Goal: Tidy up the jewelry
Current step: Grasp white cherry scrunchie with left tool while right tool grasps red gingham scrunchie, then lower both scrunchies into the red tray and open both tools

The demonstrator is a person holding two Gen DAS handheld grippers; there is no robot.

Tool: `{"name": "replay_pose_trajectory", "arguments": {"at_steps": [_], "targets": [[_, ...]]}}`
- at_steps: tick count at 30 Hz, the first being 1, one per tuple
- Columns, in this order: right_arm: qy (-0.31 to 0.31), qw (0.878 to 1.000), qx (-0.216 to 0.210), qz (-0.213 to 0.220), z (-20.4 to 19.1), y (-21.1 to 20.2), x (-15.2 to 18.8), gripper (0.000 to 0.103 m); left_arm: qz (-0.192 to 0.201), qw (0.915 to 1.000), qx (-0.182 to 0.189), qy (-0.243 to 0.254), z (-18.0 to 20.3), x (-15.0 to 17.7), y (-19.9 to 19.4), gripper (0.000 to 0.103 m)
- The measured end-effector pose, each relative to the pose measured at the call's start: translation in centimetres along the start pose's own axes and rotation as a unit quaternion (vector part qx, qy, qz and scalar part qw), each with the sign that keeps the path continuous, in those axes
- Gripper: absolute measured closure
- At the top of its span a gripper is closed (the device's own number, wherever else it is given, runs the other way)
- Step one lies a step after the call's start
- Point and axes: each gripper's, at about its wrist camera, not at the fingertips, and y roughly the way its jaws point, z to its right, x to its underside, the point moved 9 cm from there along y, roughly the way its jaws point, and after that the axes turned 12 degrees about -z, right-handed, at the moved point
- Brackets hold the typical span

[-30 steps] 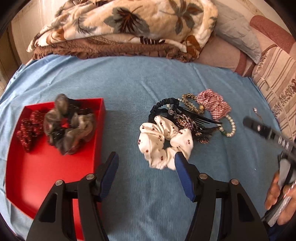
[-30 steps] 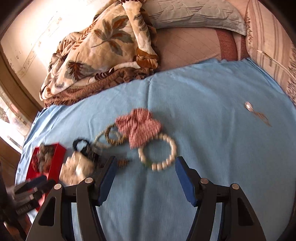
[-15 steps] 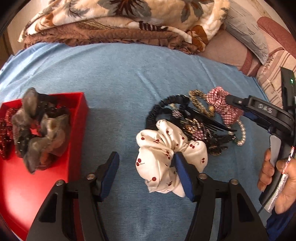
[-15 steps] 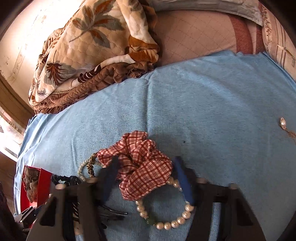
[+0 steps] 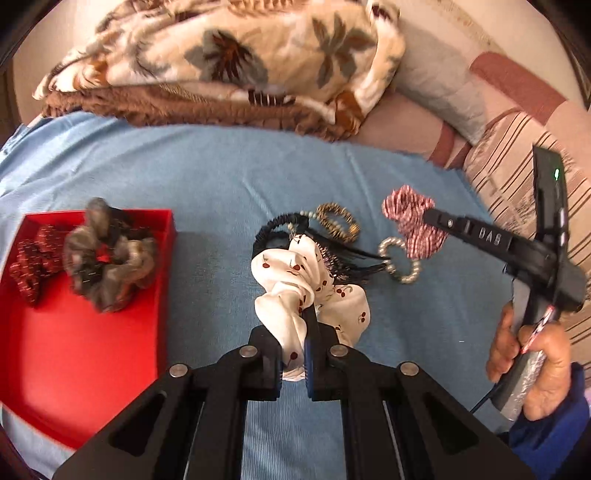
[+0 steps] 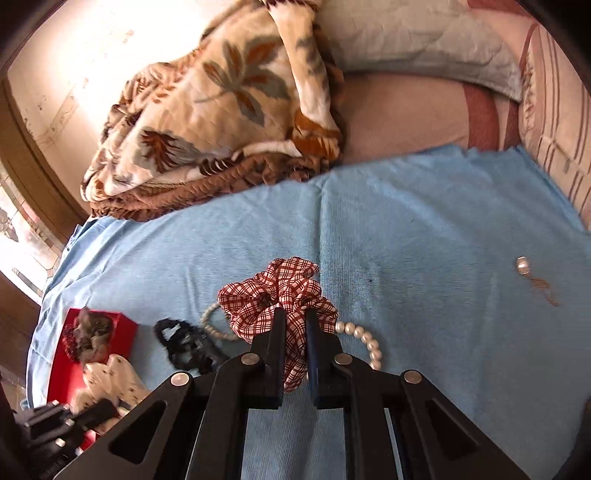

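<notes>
**Gripping two scrunchies at once, one per gripper**

Left gripper (image 5: 294, 363) clamped on the white cherry-print scrunchie (image 5: 295, 280), near-centre on the blue bedspread (image 5: 207, 177); its near edge is pinched between the fingers. Right gripper (image 6: 295, 354) clenched on the red plaid scrunchie (image 6: 284, 299), fabric bunched between the fingers.

Left wrist view only: full red tray (image 5: 92, 362) at left, holding a grey-brown scrunchie (image 5: 110, 258) and a dark red patterned scrunchie (image 5: 31, 258) in its far part. Also a gold-brown beaded bracelet (image 5: 338, 221) far of the white scrunchie, a black comb clip (image 5: 347, 254) lying across it, and the person's right hand (image 5: 532, 362) on the handle at far right.

Right wrist view only: small silver-and-pink trinket (image 6: 535, 280) alone on the bedspread, well apart to the right; type unclear. Tray seen here only as a corner at left, white scrunchie blurred near it.

Both views: pearl bracelet (image 6: 364, 339) touching the plaid scrunchie, partly under it; black coiled hair tie (image 6: 181, 343) between the pile and the tray. Floral blanket (image 6: 221, 96) and pale pillow (image 6: 417, 33) at the far side of the bed.
</notes>
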Motion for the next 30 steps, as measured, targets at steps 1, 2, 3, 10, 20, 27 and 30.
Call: {"name": "replay_pose_trajectory", "arguments": {"at_steps": [1, 2, 3, 10, 20, 27, 30], "targets": [[-0.004, 1.000, 0.001, 0.002, -0.3, -0.6, 0.2, 0.092, 0.006, 1.0000, 0.005, -0.004, -0.1, 0.2, -0.9, 0.095], [-0.008, 1.000, 0.001, 0.005, -0.7, -1.5, 0.6, 0.092, 0.011, 0.9999, 0.008, -0.008, -0.3, 0.5, -1.7, 0.095], [-0.013, 1.000, 0.001, 0.007, -1.1, -2.1, 1.0, 0.092, 0.017, 0.9997, 0.011, -0.014, -0.6, 0.8, -2.7, 0.095], [-0.035, 0.999, -0.014, 0.009, -4.5, -5.3, 4.5, 0.092, 0.046, 0.9977, -0.009, -0.049, -5.3, 3.4, -7.6, 0.095], [-0.095, 0.993, -0.060, -0.026, -14.1, -5.0, 8.8, 0.092, 0.047, 0.9856, -0.053, -0.154, -17.8, 7.3, -10.5, 0.095], [-0.143, 0.984, -0.086, -0.064, -21.8, -1.5, 11.1, 0.092, 0.029, 0.9777, -0.065, -0.198, -23.7, 8.3, -9.1, 0.095], [-0.159, 0.980, -0.092, -0.079, -24.8, 0.4, 11.8, 0.092, 0.023, 0.9765, -0.070, -0.202, -25.4, 8.0, -8.2, 0.095]]}}
